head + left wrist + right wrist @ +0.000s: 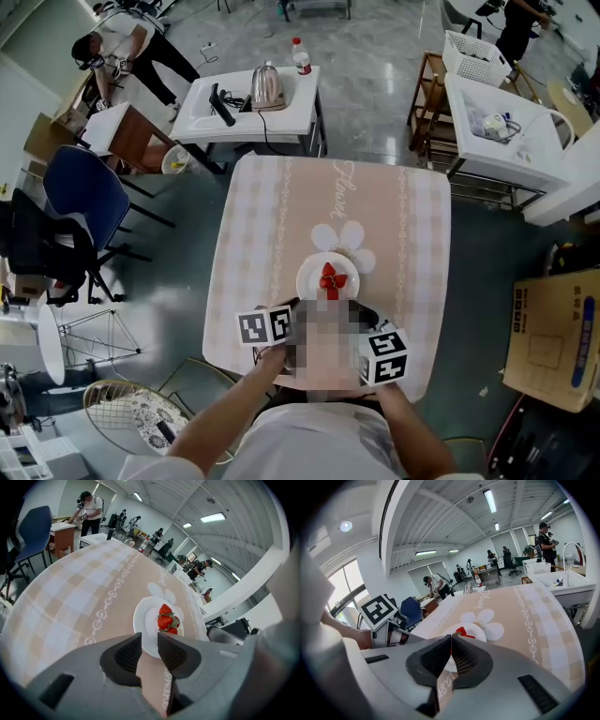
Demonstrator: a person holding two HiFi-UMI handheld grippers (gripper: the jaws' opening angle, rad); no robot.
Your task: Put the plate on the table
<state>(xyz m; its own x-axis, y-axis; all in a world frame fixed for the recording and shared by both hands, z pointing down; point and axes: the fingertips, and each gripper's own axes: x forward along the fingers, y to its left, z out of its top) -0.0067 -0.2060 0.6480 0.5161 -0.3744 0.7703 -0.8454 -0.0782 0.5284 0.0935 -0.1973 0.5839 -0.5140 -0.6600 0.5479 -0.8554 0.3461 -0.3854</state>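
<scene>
The plate [308,281] sits on the table [281,206]; the spread left gripper [149,641] at its 6 o'clock, or the pressed-together right gripper [451,641], could knock the strawberries [166,619] off.

Plate [305,281]: white, smooth, glossy; ceramic look.
Strawberries [332,279]: red, shiny skin.
Tablecloth [281,225]: matt cloth, beige-and-white check print.
Left gripper [149,641], right gripper [451,641]: grey matt plastic bodies.
Pads [127,656]: black, finely ribbed, dull.
Kettle [267,86]: polished metal, bright sheen.
Box [555,339]: brown cardboard, matt.
</scene>
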